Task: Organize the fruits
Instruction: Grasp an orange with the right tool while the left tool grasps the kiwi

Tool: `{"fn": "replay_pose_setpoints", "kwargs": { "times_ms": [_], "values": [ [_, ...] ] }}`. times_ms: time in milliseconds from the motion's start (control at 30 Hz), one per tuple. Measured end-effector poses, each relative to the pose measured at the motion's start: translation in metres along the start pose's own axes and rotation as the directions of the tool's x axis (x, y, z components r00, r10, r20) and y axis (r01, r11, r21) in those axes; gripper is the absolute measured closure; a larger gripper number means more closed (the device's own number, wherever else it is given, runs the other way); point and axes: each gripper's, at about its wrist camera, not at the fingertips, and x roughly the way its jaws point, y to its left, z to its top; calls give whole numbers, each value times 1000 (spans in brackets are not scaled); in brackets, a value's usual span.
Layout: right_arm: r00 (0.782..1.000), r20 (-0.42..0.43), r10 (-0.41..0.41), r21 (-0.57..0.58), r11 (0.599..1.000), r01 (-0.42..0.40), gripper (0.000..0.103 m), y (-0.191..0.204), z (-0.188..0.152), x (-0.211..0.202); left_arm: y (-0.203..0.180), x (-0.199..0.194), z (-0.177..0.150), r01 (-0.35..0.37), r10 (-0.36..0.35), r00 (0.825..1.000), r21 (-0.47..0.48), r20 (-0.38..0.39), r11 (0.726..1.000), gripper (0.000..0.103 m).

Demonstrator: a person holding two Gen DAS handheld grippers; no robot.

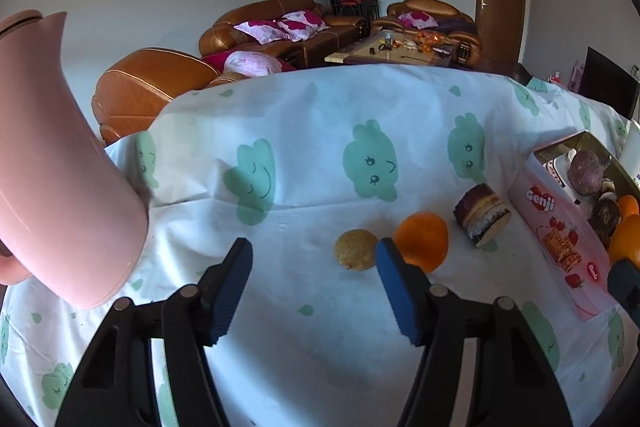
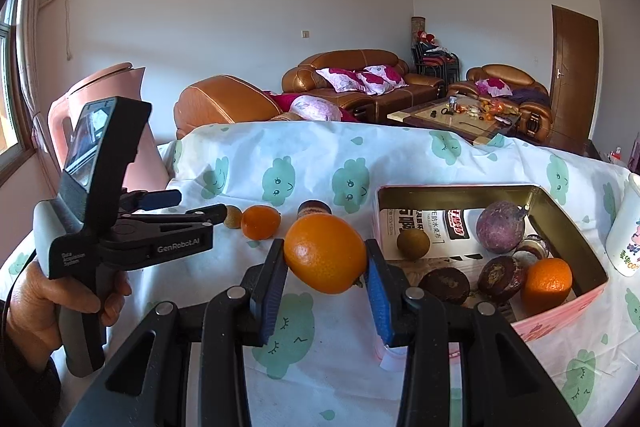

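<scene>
My right gripper [image 2: 325,269] is shut on a large orange [image 2: 326,253], held above the tablecloth just left of the pink tin box [image 2: 456,187]. The box holds a purple passion fruit [image 2: 500,227], a small brown fruit [image 2: 413,244], an orange [image 2: 546,287] and dark round pieces. My left gripper [image 1: 314,269] is open with nothing between its blue pads. Just beyond its right finger lie a small yellowish fruit [image 1: 355,249] and a loose orange [image 1: 422,241], with a slice of layered cake [image 1: 482,215] behind them. The right wrist view shows the left gripper [image 2: 192,205] in a person's hand [image 2: 40,299].
A pink kettle [image 1: 60,187] stands close at the left of the table. A white cup [image 2: 624,227] stands to the right of the box. The white cloth with green figures [image 1: 304,131] covers the table. Sofas and a coffee table lie beyond the far edge.
</scene>
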Motion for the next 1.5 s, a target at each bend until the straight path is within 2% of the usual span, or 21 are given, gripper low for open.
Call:
{"fn": "replay_pose_setpoints", "kwargs": {
  "times_ms": [67,200,300,367,433,533,633,733,1100,1500],
  "values": [
    [1000,-6,5,16,1000,-5,63,-3,2,2,-7,7,6,6,-6,1000,34,-20,999,45],
    [1000,-13,14,51,999,-14,63,-13,3,4,-12,27,12,-14,19,996,56,-91,998,49],
    [1000,-21,15,63,998,-13,63,-17,3,7,-6,32,17,7,-5,994,22,-105,1000,53],
    [1000,-29,10,66,998,-9,63,-19,2,10,-1,31,18,58,-58,993,-4,-104,998,72],
    [999,-39,11,74,997,-9,63,-21,2,12,2,30,17,77,-78,992,-17,-103,997,73],
    [999,-40,16,86,996,-12,63,-23,2,13,2,26,15,62,-63,993,-12,-96,998,73],
    [1000,-18,13,83,996,-12,63,-23,4,9,-1,10,12,-24,24,999,6,-24,1000,73],
    [1000,10,-1,59,998,0,63,-20,4,4,-5,-8,9,-99,98,994,14,51,995,73],
    [996,80,-42,9,999,41,63,-11,5,-11,-22,-51,-9,-119,136,979,-116,151,986,73],
    [993,105,-56,-7,998,57,63,-16,1,-27,-50,-77,-32,-117,149,974,-179,172,977,73]
  ]
}}
